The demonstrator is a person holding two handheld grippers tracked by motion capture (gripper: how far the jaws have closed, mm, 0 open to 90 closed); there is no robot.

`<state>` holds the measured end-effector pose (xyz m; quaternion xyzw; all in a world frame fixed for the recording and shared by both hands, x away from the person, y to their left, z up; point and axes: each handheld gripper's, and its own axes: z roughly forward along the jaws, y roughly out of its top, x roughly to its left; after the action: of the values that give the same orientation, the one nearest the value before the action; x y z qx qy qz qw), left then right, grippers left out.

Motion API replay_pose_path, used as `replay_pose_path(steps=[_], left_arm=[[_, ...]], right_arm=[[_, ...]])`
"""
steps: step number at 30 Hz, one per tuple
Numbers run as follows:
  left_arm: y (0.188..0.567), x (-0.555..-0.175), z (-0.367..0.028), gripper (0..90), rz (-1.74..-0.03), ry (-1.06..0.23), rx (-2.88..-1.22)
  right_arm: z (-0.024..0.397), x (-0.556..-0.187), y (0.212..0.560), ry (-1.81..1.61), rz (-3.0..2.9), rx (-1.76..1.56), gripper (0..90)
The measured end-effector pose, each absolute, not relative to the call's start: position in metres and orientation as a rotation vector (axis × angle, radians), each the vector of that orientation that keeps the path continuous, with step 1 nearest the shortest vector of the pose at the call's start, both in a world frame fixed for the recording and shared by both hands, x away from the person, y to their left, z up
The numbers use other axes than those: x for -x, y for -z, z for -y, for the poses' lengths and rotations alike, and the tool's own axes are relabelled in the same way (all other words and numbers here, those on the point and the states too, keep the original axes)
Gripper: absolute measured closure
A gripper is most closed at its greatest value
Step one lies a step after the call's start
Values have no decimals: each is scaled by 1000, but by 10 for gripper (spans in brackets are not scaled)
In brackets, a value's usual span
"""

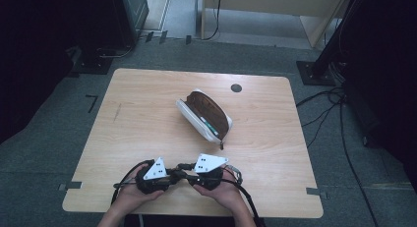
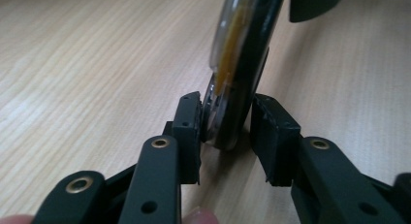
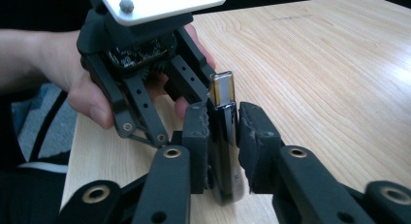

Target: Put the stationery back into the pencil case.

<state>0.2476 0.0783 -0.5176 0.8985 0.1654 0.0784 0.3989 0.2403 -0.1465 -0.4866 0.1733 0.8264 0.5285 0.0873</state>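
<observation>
A thin black pen [image 3: 222,95] with a clear, yellow-cored end [image 2: 228,44] is held level just above the wooden table [image 1: 137,119], near its front edge. My right gripper [image 3: 224,132] is shut on the pen's black body, with a pad pressing on each side. My left gripper [image 2: 225,132] faces it from the other end. Its left pad [image 2: 188,122] touches the pen and its right pad [image 2: 271,136] stands apart from it. In the high view both grippers meet tip to tip, the left [image 1: 178,175] and the right [image 1: 191,174]. A hand [image 3: 77,88] carries the left gripper.
A white pencil case [image 1: 204,114] with a brown lining lies open at the table's middle, with pens inside. A round dark grommet [image 1: 236,88] sits near the far edge. Cables [image 1: 334,109] and dark stands [image 1: 314,70] are on the floor around the table.
</observation>
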Motion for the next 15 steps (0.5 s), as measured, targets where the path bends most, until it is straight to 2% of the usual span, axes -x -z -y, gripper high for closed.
replay_pose_path(steps=[9, 12, 15], left_arm=[[518, -249, -79, 541, -477, -227, -2269], [518, -251, -79, 335, -532, -237, -2268], [518, -251, -80, 246, -556, -252, -2269]], right_arm=[[148, -238, 488, -1562, -2431, -536, 792], [151, -238, 488, -1553, -2395, -590, 792], [156, -240, 486, -1571, -2363, -653, 792]])
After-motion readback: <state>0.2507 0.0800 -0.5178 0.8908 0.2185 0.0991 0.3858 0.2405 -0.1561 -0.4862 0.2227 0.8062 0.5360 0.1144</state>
